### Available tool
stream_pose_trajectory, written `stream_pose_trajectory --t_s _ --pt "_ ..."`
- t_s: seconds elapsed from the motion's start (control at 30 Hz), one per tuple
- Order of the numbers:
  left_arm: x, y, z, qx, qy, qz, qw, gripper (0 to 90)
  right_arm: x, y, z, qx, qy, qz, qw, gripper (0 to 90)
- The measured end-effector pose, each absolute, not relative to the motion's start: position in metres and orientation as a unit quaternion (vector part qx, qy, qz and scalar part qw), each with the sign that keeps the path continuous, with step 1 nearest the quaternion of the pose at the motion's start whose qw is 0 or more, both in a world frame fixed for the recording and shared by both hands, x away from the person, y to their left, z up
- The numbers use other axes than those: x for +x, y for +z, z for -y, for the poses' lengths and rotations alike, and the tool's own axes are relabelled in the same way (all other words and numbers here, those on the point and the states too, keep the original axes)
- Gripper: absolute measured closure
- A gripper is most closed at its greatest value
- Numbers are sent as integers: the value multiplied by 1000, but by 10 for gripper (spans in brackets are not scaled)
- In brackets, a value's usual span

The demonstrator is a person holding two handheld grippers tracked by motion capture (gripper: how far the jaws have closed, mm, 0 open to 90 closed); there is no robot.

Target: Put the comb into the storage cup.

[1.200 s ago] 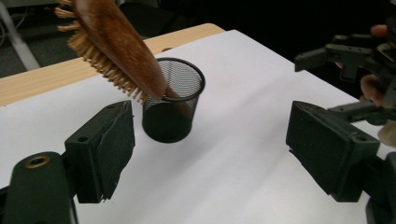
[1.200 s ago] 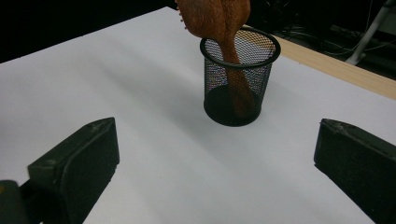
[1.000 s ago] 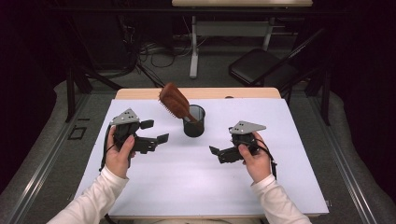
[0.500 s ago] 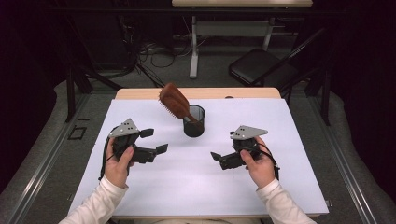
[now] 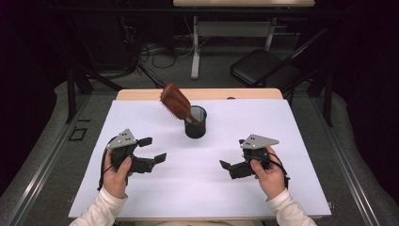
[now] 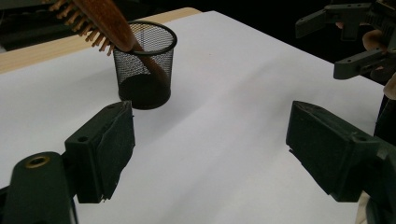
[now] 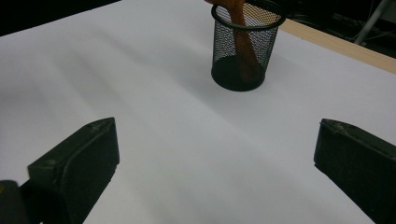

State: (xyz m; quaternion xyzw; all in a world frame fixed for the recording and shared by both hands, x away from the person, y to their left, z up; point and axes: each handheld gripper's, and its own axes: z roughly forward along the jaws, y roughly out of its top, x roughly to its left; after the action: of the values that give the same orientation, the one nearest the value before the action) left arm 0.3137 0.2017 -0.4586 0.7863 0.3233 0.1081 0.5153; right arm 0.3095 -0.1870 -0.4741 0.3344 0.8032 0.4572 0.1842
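Observation:
A brown wooden hairbrush stands handle-down in a black mesh cup at the far middle of the white table top, its head leaning up and to the left. My left gripper is held open to the cup's near left, with nothing between its jaws. My right gripper is open to the cup's near right, also with nothing in it. The left gripper view has the cup and the brush ahead of the open left gripper, and the right gripper at the far right. The right gripper view looks past the open right gripper to the cup.
A strip of bare wood runs along the table's far edge. Beyond it a dark folding chair stands on the floor beside a white desk leg and loose cables. The white sheet between and around the grippers is bare.
Both hands have drawn back toward the near edge, away from the cup. Both grippers stay open. The brush and cup have not moved.

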Motion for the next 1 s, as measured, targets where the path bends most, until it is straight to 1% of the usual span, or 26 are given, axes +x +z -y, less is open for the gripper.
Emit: stream_pose_trajectory --t_s 0.6,1.0 --pt "308 -489 -225 764 106 -364 522 158 290 -490 217 365 447 -794 190 0" --pt "306 -506 -236 752 115 -381 525 158 282 -499 236 389 445 -780 206 0"
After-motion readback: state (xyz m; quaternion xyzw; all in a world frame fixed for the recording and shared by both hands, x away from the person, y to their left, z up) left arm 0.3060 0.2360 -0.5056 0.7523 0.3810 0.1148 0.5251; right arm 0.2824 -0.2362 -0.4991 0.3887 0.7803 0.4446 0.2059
